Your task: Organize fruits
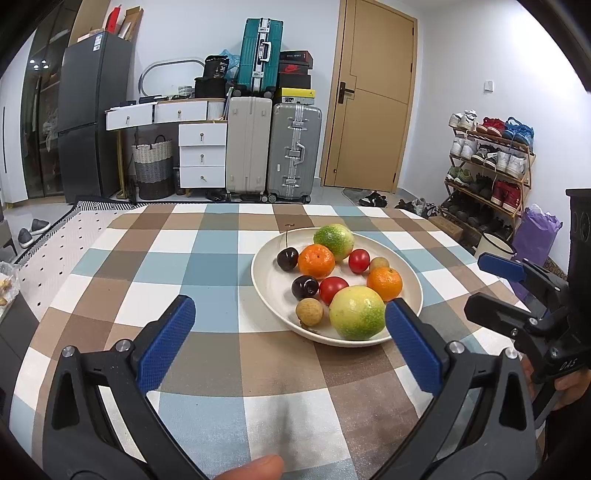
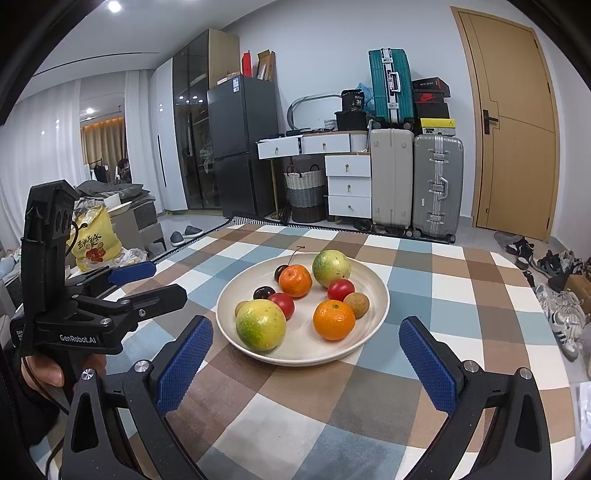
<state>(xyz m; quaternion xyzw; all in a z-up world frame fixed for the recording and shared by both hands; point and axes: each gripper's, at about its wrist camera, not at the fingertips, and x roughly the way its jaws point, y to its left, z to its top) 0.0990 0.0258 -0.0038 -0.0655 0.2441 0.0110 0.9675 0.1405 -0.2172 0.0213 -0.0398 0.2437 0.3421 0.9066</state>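
left gripper spread wide, holding nothing, hovering near the plate on the checked tablecloth. in the plate: cherries, oranges, tomatoes, longans, two green-yellow fruits. right gripper likewise wide, holding nothing, just short of the plate's near rim.

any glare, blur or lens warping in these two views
Left wrist view: sharp, soft even light, fisheye bends the door and dark vignette in the corners. Right wrist view: ceiling spot flares slightly, the plate stays crisp with faint shadows, and the edges curve strongly.
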